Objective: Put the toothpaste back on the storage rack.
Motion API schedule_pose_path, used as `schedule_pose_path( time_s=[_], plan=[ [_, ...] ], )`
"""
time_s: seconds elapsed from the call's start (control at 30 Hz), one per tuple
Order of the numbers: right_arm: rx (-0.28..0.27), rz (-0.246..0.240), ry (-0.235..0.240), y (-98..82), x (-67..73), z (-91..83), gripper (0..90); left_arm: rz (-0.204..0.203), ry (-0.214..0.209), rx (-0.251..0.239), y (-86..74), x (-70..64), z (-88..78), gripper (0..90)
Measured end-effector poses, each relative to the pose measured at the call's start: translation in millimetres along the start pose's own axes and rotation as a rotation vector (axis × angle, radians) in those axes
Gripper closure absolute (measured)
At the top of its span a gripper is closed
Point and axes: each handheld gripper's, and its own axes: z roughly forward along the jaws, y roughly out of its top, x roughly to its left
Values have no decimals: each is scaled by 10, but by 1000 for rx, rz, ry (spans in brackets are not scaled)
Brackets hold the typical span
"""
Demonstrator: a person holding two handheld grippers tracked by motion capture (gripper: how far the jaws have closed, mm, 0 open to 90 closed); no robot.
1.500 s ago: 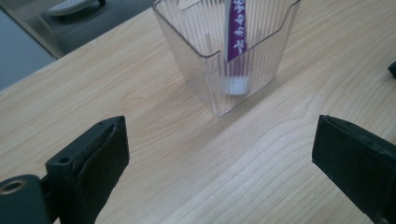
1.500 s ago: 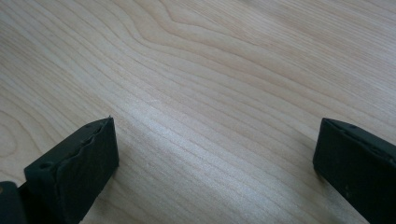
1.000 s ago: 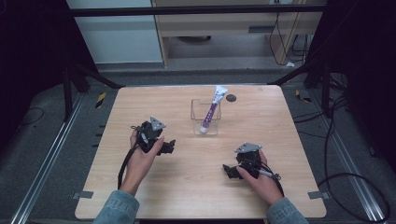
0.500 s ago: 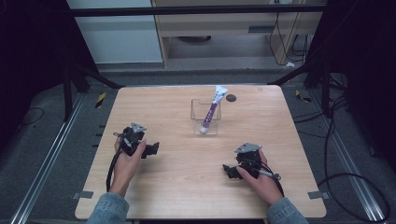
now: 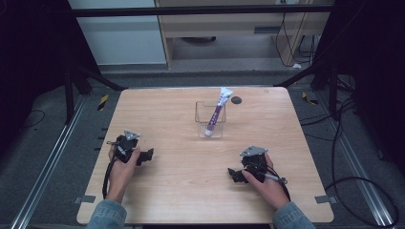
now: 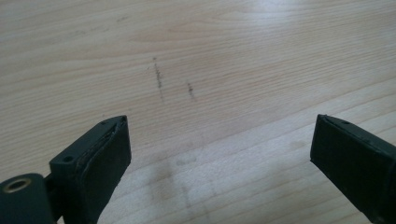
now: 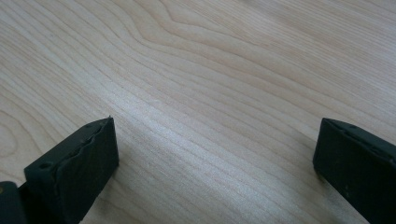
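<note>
From my station the table (image 5: pixel 191 191) reads as pale wood with a fine, wavy grain and a smooth, faintly satin finish; in the left gripper view I see a few dark scuffs (image 6: pixel 159 77) marring it. On the left gripper (image 5: pixel 145 156) the jaws are matt black, rubbery-looking pads with a slightly ridged inner face, and a brass-coloured metal eyelet (image 6: pixel 16 185) sits at the near left. The right gripper (image 5: pixel 234 174) has the same dull black jaws. Farther off, the container (image 5: pixel 210 119) looks like clear glossy plastic, and the tube (image 5: pixel 216 114) in it is shiny white and purple plastic. My sleeves (image 5: pixel 106 214) are blue denim cloth.
</note>
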Motion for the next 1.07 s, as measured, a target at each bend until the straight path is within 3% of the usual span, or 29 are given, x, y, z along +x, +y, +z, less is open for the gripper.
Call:
schedule_pose_path(
  time_s=[0.4, 0.57, 0.73, 1.07],
  plan=[
    [0, 3, 0, 0, 2, 0, 4, -26, 13, 14, -123, 103, 113, 43],
    [0, 0, 0, 0, 0, 0, 4, -53, -13, -2, -175, 120, 167, 29],
    [0, 0, 0, 0, 0, 0, 4, -48, -21, -36, -211, 128, 189, 3],
    [0, 4, 0, -1, 6, -1, 5, -45, -27, -36, -212, 129, 191, 0]
  ],
)
